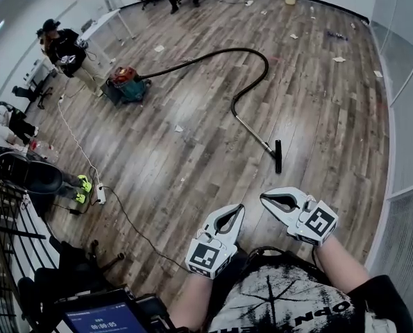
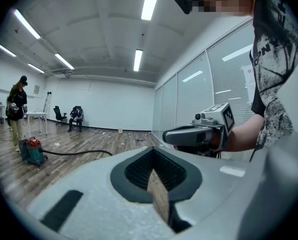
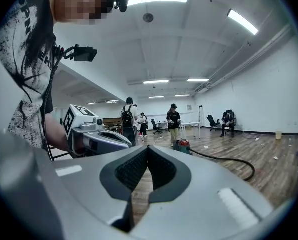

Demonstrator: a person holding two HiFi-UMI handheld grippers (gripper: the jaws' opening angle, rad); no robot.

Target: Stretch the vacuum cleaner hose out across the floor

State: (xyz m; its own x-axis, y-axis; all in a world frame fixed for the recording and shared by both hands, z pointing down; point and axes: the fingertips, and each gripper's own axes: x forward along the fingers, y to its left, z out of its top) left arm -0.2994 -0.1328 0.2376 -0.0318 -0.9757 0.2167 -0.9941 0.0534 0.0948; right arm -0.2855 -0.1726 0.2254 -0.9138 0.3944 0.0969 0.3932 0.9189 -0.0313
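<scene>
Jaws pressed together on nothing, the left gripper (image 1: pixel 239 208) and right gripper (image 1: pixel 264 198) hover side by side, well apart from the vacuum cleaner hose (image 1: pixel 251 89), which curves from the canister (image 1: pixel 126 83) across the wood floor (image 1: pixel 192 186), seemingly awaiting its first pull.

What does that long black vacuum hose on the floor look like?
The hose is thin, black and bendy-looking. It starts at the red and teal vacuum cleaner, sweeps across the wooden floor in a big curve, bends back, and ends in a straight tube with a flat black nozzle. It lies loose, not stretched; nobody holds it.
</scene>
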